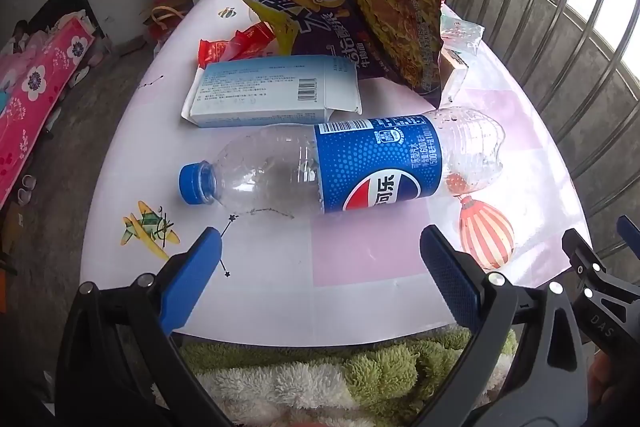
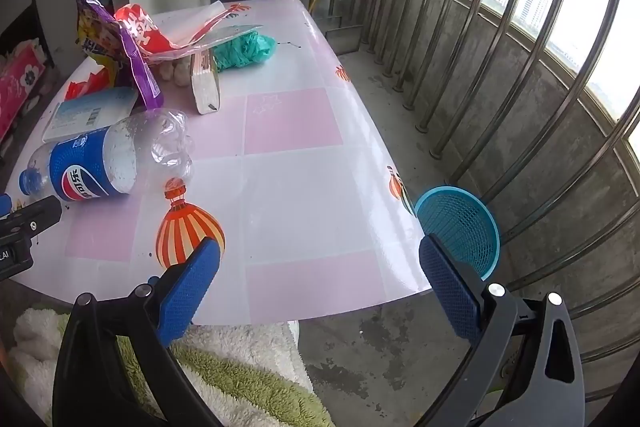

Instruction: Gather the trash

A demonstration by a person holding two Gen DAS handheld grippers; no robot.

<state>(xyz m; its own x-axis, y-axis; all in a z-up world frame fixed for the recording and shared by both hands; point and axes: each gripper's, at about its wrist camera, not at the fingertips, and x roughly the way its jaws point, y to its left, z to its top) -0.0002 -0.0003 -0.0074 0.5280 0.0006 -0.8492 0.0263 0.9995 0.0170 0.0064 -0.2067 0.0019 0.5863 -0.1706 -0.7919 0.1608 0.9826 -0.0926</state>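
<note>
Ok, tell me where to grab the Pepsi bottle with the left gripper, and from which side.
Grip the bottle across its labelled middle, coming down from above. It lies on its side on the table, cap to the left in the left wrist view, just ahead of the open left gripper. The label band looks straight and round, so the pads should sit square there; the ribbed base and tapering neck probably would not.

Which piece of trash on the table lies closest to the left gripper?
The empty Pepsi bottle, lying on its side just ahead of the open left gripper. The pale blue box and purple noodle bag lie farther back.
</note>
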